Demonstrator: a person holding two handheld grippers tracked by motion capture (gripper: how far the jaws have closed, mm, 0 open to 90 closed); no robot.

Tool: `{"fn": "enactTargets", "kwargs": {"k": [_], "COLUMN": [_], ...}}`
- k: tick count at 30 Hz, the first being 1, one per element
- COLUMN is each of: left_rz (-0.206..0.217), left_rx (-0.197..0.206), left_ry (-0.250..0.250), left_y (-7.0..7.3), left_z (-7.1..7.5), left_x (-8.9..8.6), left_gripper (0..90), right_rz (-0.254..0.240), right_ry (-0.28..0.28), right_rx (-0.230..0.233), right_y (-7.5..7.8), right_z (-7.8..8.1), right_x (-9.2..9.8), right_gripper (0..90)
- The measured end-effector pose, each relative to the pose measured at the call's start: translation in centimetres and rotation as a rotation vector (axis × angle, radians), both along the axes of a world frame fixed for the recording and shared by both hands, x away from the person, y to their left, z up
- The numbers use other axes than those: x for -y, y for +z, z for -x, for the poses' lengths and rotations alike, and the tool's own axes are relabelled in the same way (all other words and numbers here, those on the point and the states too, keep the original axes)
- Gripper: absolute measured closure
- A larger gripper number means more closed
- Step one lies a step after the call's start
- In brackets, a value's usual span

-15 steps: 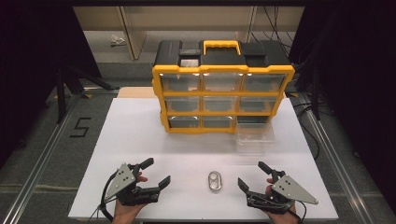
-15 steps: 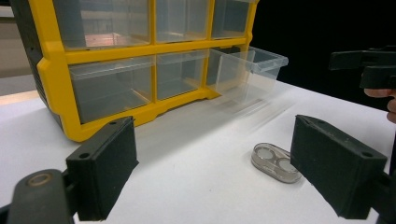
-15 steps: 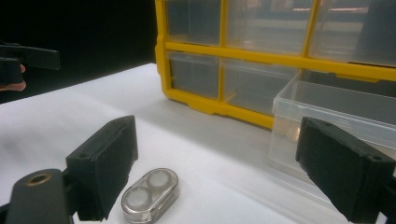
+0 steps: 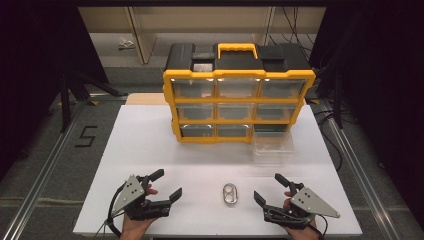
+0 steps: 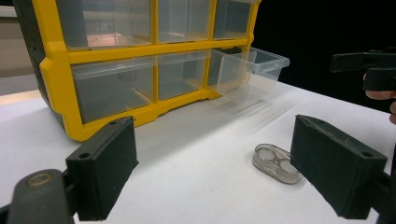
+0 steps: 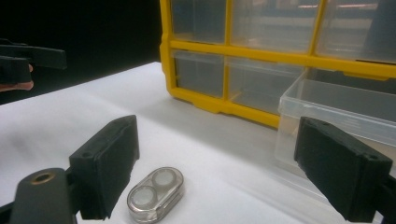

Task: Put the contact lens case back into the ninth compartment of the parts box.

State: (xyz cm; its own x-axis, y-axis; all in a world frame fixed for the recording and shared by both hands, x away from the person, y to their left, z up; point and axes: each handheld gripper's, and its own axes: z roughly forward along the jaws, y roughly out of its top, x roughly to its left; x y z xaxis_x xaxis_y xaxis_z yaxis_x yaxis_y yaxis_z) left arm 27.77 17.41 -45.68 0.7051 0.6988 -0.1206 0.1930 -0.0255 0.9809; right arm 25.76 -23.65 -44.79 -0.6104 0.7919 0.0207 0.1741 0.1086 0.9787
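1. Left gripper [image 4: 167, 185]: near the table's front-left corner, held in a hand [image 4: 134, 224]; jaws spread wide, released, gripping nothing; jaws aimed right and forward towards the table middle; grey plate on top.
2. Small clear oval case [image 4: 230, 194]: lies flat on the white table [image 4: 145, 145], between the two grippers, touching neither; two round wells side by side inside; in the left gripper view it sits just beside the right-hand jaw [image 5: 278, 163]; in the right gripper view it sits just beside the left-hand jaw [image 6: 155, 194].
3. Yellow-and-black drawer organiser [image 4: 238, 97]: stands upright at the back middle of the table; three rows of three clear drawers; yellow handle on top.
4. Bottom-right clear drawer [image 4: 272, 146]: pulled out of the organiser, front end resting on the table; looks empty, though the clear plastic makes it hard to tell.
5. Right gripper [image 4: 270, 187]: near the front-right, held in a hand [image 4: 299, 231]; jaws likewise wide apart, released, empty; aimed left and forward; grey plate on top.
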Motion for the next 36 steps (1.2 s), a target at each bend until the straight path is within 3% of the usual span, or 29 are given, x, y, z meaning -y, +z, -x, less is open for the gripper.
{"fn": "enactTargets", "kwargs": {"k": [5,6,18,25,36], "left_rz": [-0.001,0.001,0.001,-0.004,-0.001], "left_rx": [-0.003,-0.003,-0.003,-0.003,0.000], "left_ry": [0.000,0.000,0.001,0.001,0.000], "left_y": [-0.1,-0.1,-0.1,-0.1,-0.1], "left_z": [0.0,0.0,0.0,0.0,0.0], "left_x": [0.0,0.0,0.0,0.1,0.0], "left_gripper": [14.3,14.4,14.3,14.3,14.4], "right_rz": [0.001,0.010,0.071,0.132,0.205], "right_ry": [0.011,0.029,0.063,0.096,0.113], "right_rx": [-0.023,-0.048,-0.141,-0.202,-0.256], "right_y": [0.1,0.2,0.7,0.6,0.3], "right_z": [-0.1,-0.3,-0.9,-1.3,-2.0], "right_x": [-0.1,-0.3,-1.5,-2.6,-4.2], "right_gripper": [15.0,15.0,15.6,15.6,15.7]}}
